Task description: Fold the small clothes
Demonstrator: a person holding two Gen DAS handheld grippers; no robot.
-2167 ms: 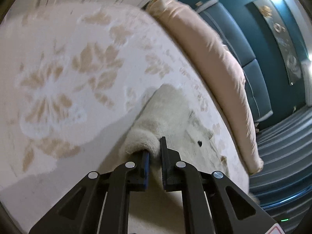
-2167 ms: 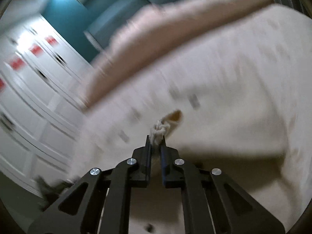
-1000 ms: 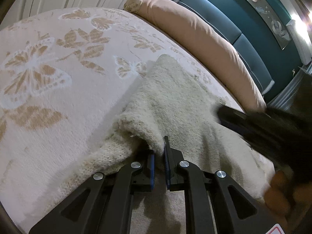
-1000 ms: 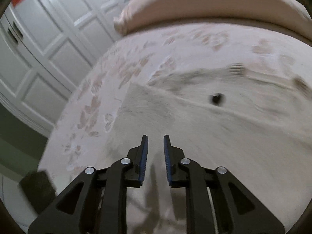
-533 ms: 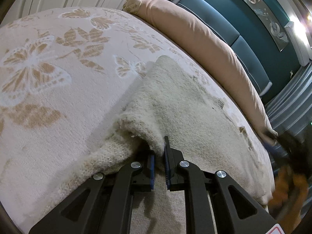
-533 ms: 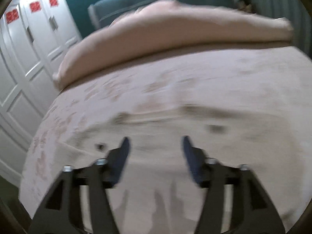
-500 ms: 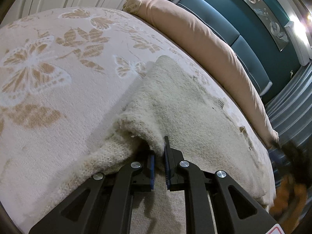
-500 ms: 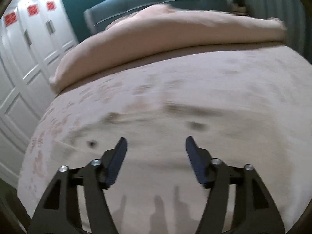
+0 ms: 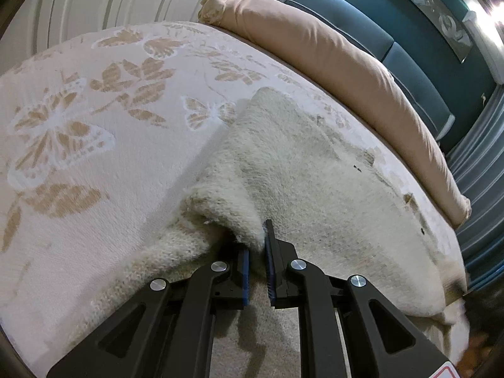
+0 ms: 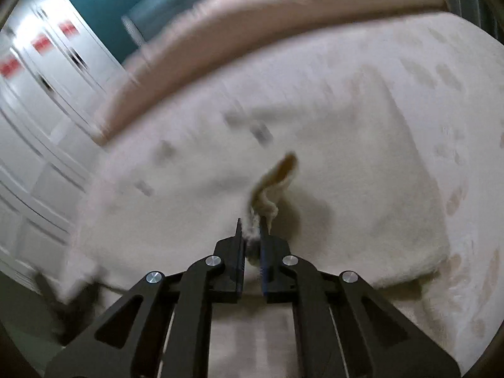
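Right gripper (image 10: 251,231), wide open before, now clamped on fuzzy garment (image 10: 330,170); left gripper (image 9: 257,245) still pinching its folded edge.

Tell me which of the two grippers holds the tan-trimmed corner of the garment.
The right gripper: a tan edge sticks up from its jaws. The left gripper pinches plain cream knit.

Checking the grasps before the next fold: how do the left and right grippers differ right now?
The left gripper pinches a thick folded edge of the fleece garment, low on the bedspread; the right gripper pinches only a thin bunched bit with a tan tip. The left view is sharp, so that gripper looks at rest; the right view is motion-blurred. Both are shut on the same cream garment.
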